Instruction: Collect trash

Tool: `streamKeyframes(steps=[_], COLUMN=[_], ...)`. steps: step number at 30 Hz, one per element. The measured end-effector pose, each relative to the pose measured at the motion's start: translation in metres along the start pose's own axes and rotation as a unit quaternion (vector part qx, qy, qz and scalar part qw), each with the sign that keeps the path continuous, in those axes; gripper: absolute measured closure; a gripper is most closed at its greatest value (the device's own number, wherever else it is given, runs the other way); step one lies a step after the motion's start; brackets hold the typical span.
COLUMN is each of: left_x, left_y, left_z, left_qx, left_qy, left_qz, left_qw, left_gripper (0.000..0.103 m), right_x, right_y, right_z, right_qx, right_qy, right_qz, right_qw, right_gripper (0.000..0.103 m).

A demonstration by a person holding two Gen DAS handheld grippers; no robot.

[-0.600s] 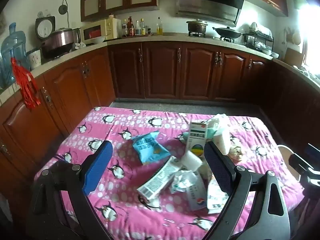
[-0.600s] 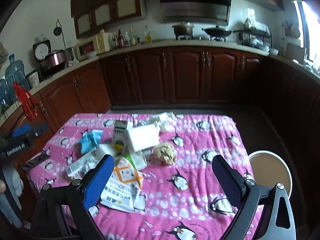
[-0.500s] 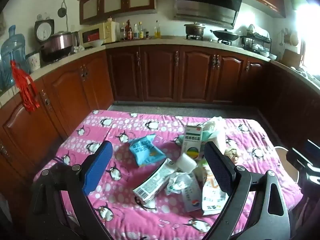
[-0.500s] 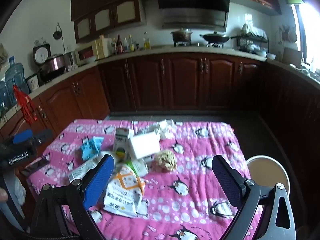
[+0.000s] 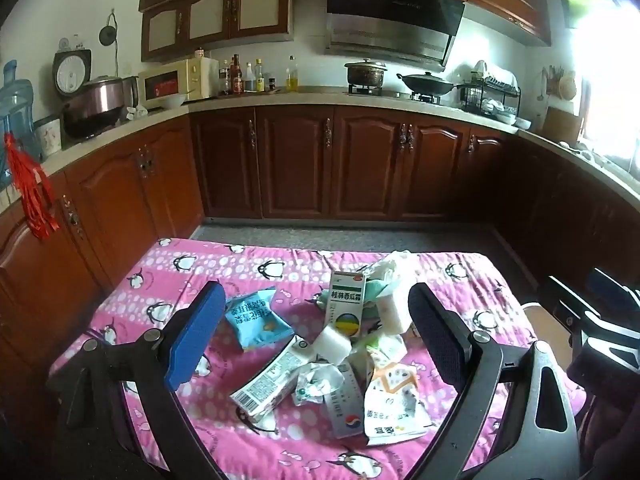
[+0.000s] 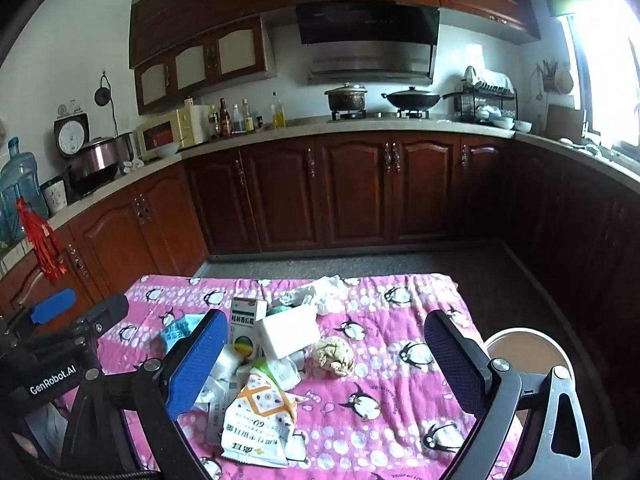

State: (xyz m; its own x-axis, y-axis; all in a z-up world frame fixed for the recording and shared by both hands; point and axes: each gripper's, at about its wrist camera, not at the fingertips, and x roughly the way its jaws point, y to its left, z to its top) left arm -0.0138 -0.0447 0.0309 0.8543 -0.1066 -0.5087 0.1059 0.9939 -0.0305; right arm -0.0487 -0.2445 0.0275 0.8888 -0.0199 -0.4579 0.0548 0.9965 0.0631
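A heap of trash lies on the pink penguin tablecloth (image 5: 168, 280). It holds a blue snack bag (image 5: 256, 318), an upright green and white carton (image 5: 346, 308), a flat long box (image 5: 266, 380), a white wrapper with orange print (image 5: 394, 396), crumpled tissue (image 6: 320, 294) and a brownish crumpled ball (image 6: 334, 356). My left gripper (image 5: 316, 344) is open and empty above the heap's near side. My right gripper (image 6: 332, 364) is open and empty above the table, near the ball.
A round tan stool or bin (image 6: 528, 354) stands by the table's right edge. Dark wood cabinets (image 5: 360, 168) run along the back and both sides. The counter holds a microwave (image 5: 176, 80), a rice cooker (image 5: 94, 102) and pots on a stove (image 5: 366, 74).
Both grippers have pulled back and tilted up a little, so the table sits lower and farther in both views. Nothing was grasped; the trash has not moved.
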Motion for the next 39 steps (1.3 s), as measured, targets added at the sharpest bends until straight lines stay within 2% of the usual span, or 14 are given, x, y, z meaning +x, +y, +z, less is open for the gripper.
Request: streamKeyframes(steps=[3,39], left_x=[0.0,-0.003], left_y=[0.0,-0.005], left_z=[0.0,0.0], left_qx=[-0.003,-0.004], left_qy=[-0.001,-0.014], left_qz=[-0.004,-0.012], left_qw=[1.0,0.9998], left_gripper=[0.01,0.011], right_x=[0.01,0.0], right_y=[0.006,0.005], right_z=[-0.004,-0.001], right_qx=[-0.002,-0.015], right_qy=[0.006,-0.014], right_qz=[-0.003,-0.021], right_qw=[1.0,1.0], right_gripper=[0.005,0.005])
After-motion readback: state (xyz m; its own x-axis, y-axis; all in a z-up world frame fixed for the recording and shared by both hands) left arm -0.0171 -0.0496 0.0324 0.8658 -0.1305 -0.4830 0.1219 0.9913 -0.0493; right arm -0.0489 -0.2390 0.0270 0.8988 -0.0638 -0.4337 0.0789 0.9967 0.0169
